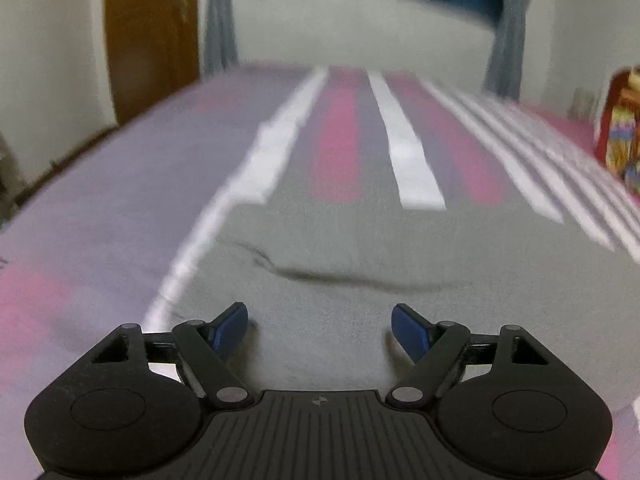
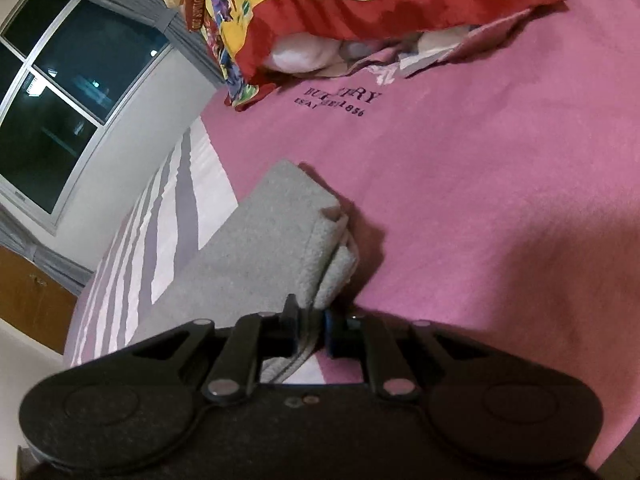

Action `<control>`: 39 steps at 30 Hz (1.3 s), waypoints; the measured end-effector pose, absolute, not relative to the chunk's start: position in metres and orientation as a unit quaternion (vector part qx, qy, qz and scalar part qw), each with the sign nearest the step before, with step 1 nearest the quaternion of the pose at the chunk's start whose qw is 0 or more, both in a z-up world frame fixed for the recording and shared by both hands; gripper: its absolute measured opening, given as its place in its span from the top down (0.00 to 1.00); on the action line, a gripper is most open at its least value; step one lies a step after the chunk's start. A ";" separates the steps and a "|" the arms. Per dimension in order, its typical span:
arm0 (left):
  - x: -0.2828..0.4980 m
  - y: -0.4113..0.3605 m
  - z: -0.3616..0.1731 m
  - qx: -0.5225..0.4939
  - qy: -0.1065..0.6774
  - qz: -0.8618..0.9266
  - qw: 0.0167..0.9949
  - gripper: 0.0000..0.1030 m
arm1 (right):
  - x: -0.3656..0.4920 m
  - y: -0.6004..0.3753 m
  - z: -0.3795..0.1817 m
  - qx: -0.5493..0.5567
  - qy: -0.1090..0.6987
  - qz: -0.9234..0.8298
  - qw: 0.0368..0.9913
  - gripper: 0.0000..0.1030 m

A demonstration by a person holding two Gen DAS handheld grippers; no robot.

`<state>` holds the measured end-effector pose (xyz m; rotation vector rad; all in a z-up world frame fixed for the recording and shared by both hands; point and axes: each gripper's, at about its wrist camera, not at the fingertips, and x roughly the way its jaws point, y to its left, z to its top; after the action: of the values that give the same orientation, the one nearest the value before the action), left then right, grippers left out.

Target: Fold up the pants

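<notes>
Pants (image 2: 260, 248) grey, folded edge clamped in right gripper (image 2: 310, 330); left gripper (image 1: 320, 330) spread wide just above them, on bed (image 2: 500, 200).

The pants (image 2: 256, 248) were plain grey; the bedsheet (image 2: 480, 200) was pink with white and lilac stripes; the pillow (image 2: 320, 8) was red and yellow.

The left wrist view is motion-blurred beyond the grey pants (image 1: 320, 248). The bedsheet print (image 2: 338, 101) near the pillow (image 2: 360, 4) is partly unreadable.
</notes>
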<state>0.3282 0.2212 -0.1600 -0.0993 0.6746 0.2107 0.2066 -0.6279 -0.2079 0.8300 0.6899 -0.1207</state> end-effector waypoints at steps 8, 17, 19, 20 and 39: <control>0.320 0.272 -0.203 -0.138 0.407 0.146 0.891 0.20 | 0.220 -0.627 -0.208 0.405 0.333 -0.064 0.849 0.90; 0.315 0.282 -0.213 -0.173 0.385 0.144 0.895 0.15 | 0.226 -0.618 -0.193 0.384 0.345 -0.086 0.852 0.88; 0.310 0.283 -0.210 -0.177 0.379 0.145 0.897 0.15 | 0.230 -0.608 -0.178 0.351 0.340 -0.091 0.868 0.88; 0.303 0.285 -0.206 -0.178 0.373 0.147 0.899 0.15 | 0.232 -0.603 -0.169 0.339 0.335 -0.091 0.874 0.88; 0.175 0.339 -0.193 -0.198 0.324 0.162 0.911 0.15 | 0.342 -0.254 -0.063 0.004 0.292 0.194 0.937 0.89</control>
<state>0.1747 0.3395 -0.1934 -0.4090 0.6686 0.3349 0.3420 -0.2542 -0.0626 0.0087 0.5965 0.3967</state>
